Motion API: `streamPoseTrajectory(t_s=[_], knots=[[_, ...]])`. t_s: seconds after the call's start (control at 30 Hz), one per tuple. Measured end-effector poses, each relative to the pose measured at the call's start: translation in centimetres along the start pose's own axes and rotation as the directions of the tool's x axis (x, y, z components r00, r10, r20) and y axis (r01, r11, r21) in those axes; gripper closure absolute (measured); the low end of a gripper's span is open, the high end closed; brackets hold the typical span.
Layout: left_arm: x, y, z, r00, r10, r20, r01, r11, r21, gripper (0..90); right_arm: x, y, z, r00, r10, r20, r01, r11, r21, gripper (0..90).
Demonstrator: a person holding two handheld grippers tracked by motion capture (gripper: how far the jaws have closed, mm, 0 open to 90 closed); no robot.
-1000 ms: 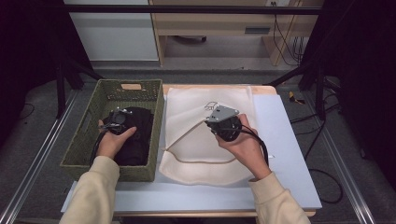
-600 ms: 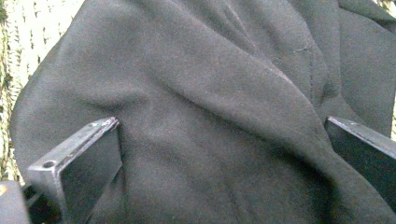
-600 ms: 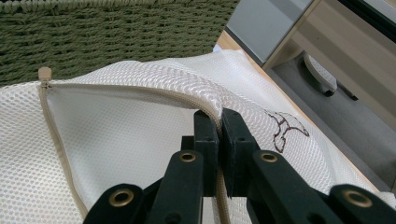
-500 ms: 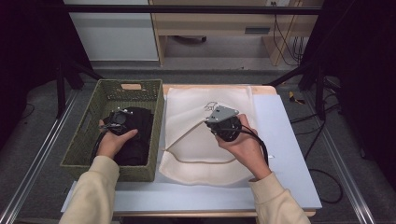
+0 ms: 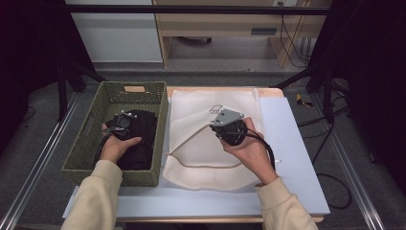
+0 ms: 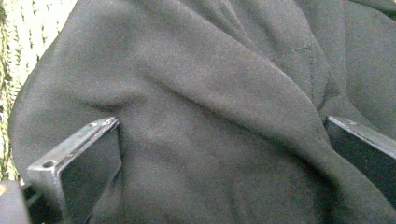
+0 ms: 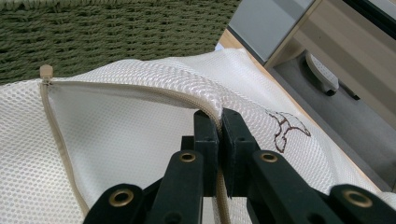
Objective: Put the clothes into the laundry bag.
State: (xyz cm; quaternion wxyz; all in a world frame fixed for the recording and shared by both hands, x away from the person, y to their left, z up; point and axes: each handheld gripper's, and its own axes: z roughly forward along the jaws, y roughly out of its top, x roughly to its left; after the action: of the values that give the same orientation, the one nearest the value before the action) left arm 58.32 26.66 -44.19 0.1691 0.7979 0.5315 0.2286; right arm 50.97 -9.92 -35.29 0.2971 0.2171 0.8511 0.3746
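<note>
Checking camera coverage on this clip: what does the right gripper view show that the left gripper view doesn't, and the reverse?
The right gripper view has the right gripper shut on the zipper edge of the white mesh laundry bag, held open, plus a printed motif and a desk leg beyond.

The left gripper view has the left gripper, jaws wide apart, pressed into the black garment.

Both show the green woven basket.

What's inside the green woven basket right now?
The green woven basket holds a pile of black clothing, with the left tool pushed into it, jaws spread around a fold. Anything beneath the clothing is covered.
</note>
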Motion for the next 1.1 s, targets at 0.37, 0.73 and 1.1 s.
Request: streamPoseTrajectory(t_s=[0.37,0.73,1.1], knots=[[0.03,-0.09,0.42,0.9996,-0.013,-0.025,0.014,0.9997,0.022,0.0,0.06,-0.12,0.06,1.0000,0.002,-0.003,-0.002,1.000,0.003,86.0],[-0.01,-0.04,0.58,0.9997,-0.011,-0.024,0.012,0.9989,0.044,4.0,0.13,-0.09,0.10,1.0000,0.001,-0.002,-0.001,1.000,0.005,86.0],[-0.05,0.30,0.21,0.9981,0.049,-0.036,-0.046,0.9960,0.076,25.2,0.17,-0.04,0.07,1.0000,-0.001,0.000,0.001,1.000,0.004,86.0]])
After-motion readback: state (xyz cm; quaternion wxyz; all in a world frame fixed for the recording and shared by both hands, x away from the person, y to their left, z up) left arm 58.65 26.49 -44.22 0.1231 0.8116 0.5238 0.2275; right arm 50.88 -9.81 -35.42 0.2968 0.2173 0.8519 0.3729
